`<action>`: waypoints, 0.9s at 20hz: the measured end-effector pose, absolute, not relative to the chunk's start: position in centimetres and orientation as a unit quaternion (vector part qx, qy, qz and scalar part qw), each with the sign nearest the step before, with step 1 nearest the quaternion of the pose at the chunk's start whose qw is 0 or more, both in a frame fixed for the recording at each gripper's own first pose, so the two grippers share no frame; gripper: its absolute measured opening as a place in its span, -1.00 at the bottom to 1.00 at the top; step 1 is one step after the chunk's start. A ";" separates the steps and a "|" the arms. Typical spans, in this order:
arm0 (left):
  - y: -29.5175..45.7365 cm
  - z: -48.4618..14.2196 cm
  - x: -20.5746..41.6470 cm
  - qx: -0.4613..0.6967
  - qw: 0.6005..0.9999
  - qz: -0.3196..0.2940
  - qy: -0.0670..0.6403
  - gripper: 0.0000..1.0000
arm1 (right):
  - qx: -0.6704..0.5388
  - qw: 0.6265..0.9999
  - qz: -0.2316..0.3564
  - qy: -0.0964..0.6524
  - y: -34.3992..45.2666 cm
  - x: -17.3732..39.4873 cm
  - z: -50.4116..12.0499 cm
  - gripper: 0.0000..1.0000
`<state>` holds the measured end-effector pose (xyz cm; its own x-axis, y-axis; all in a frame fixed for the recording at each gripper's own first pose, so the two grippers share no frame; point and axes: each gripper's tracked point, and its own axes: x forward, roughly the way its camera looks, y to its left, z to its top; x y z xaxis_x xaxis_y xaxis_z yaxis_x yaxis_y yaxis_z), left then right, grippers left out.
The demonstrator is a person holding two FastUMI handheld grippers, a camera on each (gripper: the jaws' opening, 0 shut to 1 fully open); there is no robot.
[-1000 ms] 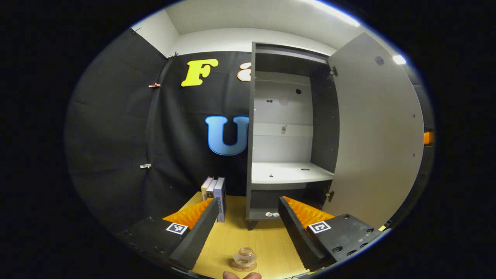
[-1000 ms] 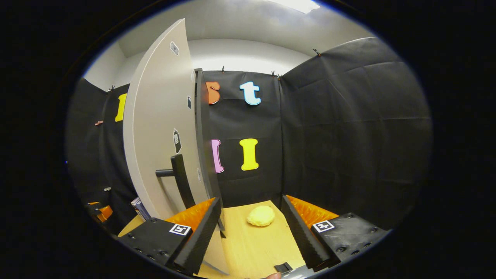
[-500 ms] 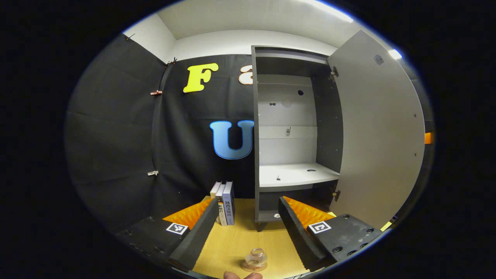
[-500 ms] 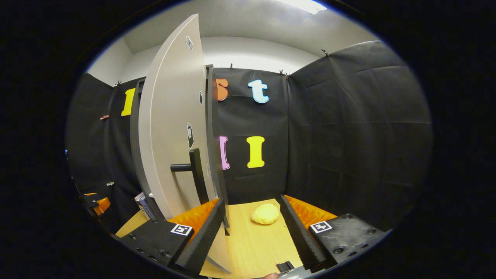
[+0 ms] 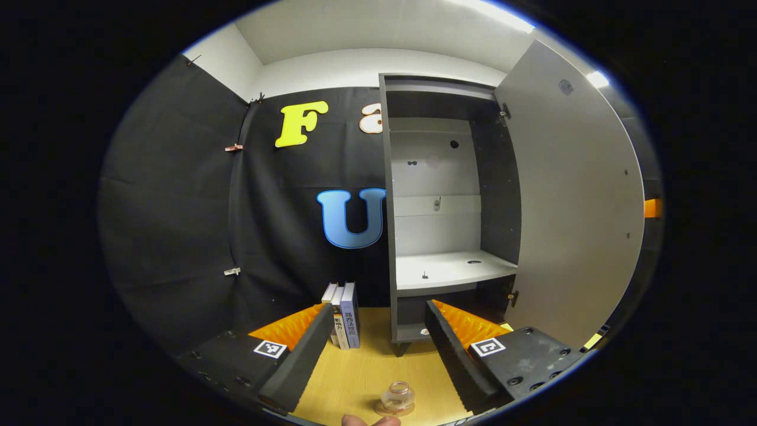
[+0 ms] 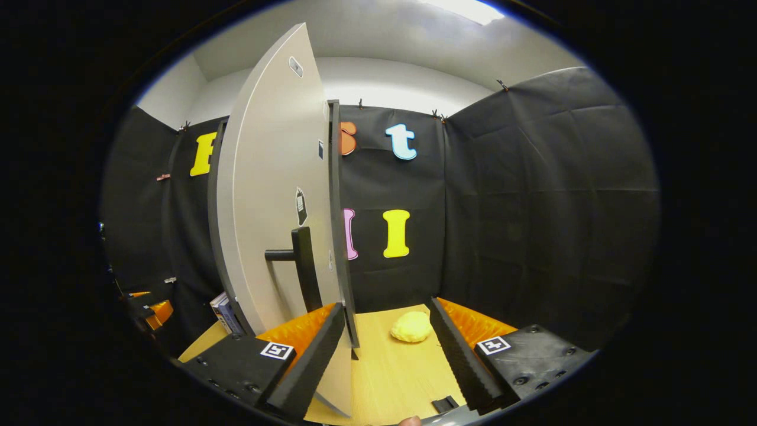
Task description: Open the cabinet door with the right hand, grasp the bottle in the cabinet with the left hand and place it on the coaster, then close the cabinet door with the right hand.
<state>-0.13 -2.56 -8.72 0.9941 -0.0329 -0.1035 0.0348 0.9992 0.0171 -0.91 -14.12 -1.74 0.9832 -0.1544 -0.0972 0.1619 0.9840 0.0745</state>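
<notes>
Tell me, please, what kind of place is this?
Probably a small recording booth set up like a home corner: black cloth walls, a wooden table carrying a tall cabinet with its door open, some books, and a small bottle on a coaster.

left tongs (image 5: 374, 349) agape, holding nothing; right tongs (image 6: 390, 355) likewise.

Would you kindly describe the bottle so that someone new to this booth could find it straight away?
Start at the tall cabinet, whose door stands open, and come forward along the wooden table toward the left gripper. There, between its open fingers and nearest the camera, a small bottle stands on a round coaster. It is clear glass and squat, unlike the upright books beside the cabinet.
</notes>
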 end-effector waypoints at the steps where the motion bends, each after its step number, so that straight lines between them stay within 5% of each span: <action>1: -2.6 -8.7 -0.1 0.010 0.999 -0.019 0.050 0.94 | 0.041 0.995 -0.073 0.046 -13.5 -0.9 -1.8 0.93; 18: -0.8 -8.2 0.7 0.012 0.999 -0.013 0.043 0.94 | 0.061 0.994 0.069 0.058 -1.7 2.2 -2.6 0.94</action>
<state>0.67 -0.81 -8.20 0.9960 -0.0255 -0.0862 0.0276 0.9993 0.0233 2.23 -1.67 -2.61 0.9838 0.1435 -0.1079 -0.1293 0.9832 0.1290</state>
